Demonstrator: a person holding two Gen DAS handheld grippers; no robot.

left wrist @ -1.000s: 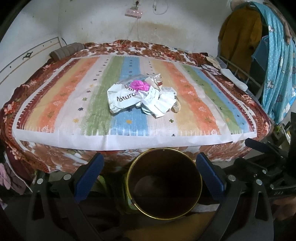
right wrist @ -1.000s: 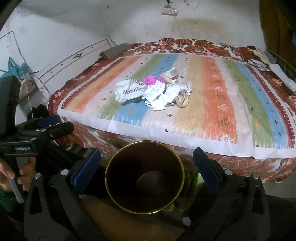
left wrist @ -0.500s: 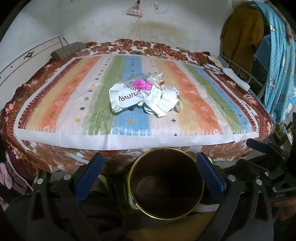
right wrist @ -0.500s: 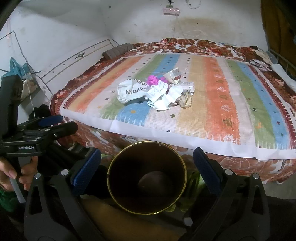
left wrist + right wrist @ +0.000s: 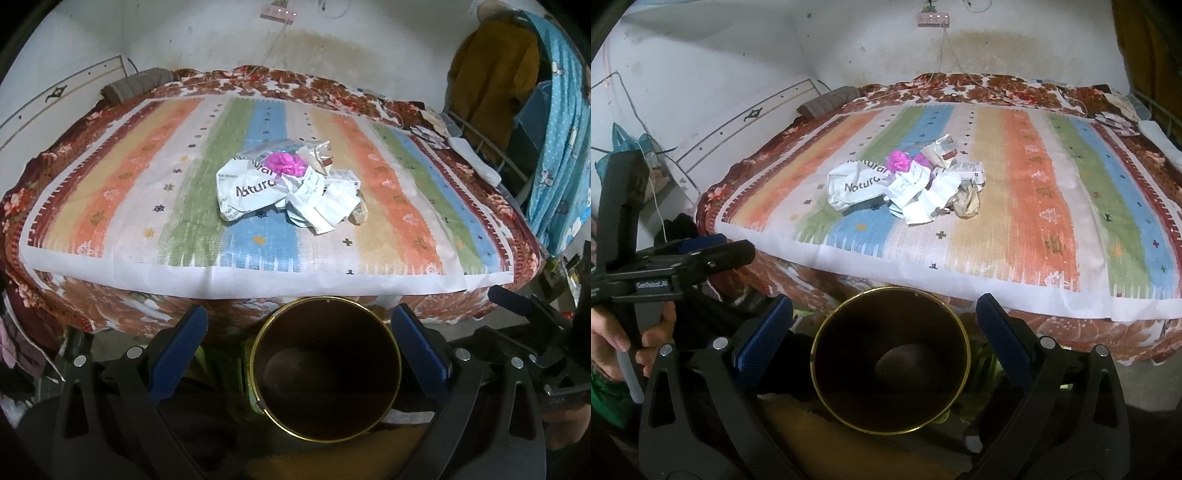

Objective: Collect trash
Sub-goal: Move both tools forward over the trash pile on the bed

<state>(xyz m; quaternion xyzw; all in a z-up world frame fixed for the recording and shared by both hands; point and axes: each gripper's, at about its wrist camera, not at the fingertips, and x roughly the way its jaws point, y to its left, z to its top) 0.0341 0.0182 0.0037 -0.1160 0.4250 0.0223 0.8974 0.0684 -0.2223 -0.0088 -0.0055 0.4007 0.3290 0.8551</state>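
Observation:
A pile of crumpled trash lies in the middle of the striped bedspread: a white wrapper printed "Natural", a pink wad, white paper scraps and a beige crumple. A dark round bin with a gold rim stands below, in front of the bed. My left gripper is open above the bin, holding nothing. My right gripper is likewise open and holds nothing. Both are well short of the pile.
The bed has a floral cover over its front edge. Clothes hang at the right. Small packets lie at the bed's far right corner. In the right wrist view, a hand holds the left gripper at the left.
Both views have shifted only slightly; the bin sits a little further right in the right wrist view. Both grippers stay open and the trash has not moved.

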